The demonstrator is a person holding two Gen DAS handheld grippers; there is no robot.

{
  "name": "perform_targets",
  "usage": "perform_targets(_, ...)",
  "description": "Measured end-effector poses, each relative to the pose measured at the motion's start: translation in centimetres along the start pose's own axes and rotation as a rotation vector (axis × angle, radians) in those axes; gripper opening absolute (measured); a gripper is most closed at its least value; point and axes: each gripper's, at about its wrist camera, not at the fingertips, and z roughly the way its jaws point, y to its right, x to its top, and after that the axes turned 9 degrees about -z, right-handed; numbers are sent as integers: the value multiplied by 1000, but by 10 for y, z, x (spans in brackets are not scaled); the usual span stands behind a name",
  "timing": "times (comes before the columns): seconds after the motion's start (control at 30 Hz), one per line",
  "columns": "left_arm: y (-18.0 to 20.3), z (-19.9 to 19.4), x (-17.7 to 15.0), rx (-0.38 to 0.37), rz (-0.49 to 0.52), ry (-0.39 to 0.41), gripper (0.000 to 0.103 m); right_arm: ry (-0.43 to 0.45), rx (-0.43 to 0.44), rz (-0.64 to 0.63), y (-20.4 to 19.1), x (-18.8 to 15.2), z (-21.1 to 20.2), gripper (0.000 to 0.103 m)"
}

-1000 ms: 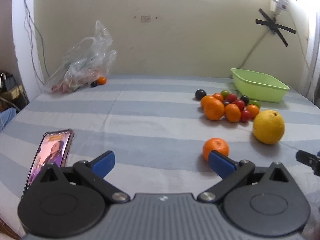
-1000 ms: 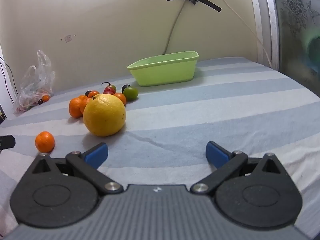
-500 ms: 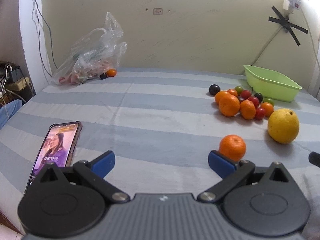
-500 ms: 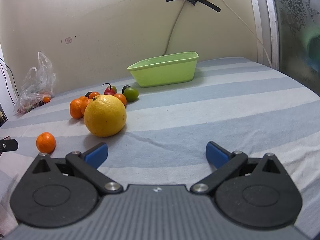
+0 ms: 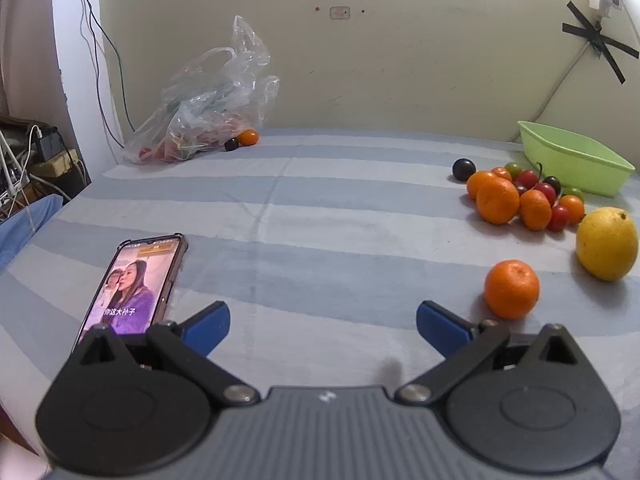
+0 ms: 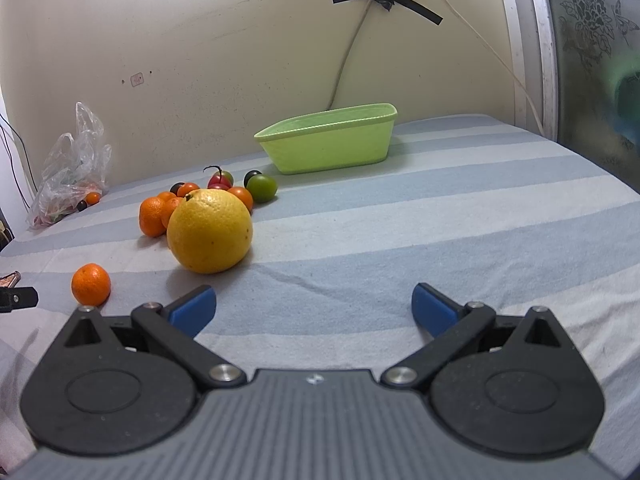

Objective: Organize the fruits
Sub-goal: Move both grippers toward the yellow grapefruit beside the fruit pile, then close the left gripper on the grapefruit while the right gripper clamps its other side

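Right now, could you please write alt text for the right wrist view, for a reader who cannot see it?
The open right gripper hovers empty over a blue-and-white striped cloth, facing a large round yellow citrus fruit. Behind it lie small orange, red and green fruits and a light green plastic tub.

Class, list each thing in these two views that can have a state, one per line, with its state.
left gripper: open, empty
right gripper: open, empty
green tub: upright, contents hidden
phone: lying flat, screen lit
plastic bag: crumpled, holding produce
lone mandarin: apart from the pile
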Motion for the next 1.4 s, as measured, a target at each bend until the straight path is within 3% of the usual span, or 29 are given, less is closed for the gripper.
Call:
perform_targets(0.7, -6, 5, 1, -25, -46, -25, 103, -10, -13, -15, -2, 2, 1, 103)
perform_targets(0.93, -3, -4, 0, -76, -20, 6, 103, 58, -34, -84, -12, 5, -7, 103)
perform_targets(1.13, 9, -10, -5, -137, 23, 26, 103, 127, 27, -197, -30, 14, -19, 94)
perform_targets(1.4, 14, -18, -1, -203, 38, 71, 103, 138, 75, -273, -44, 17, -21, 61)
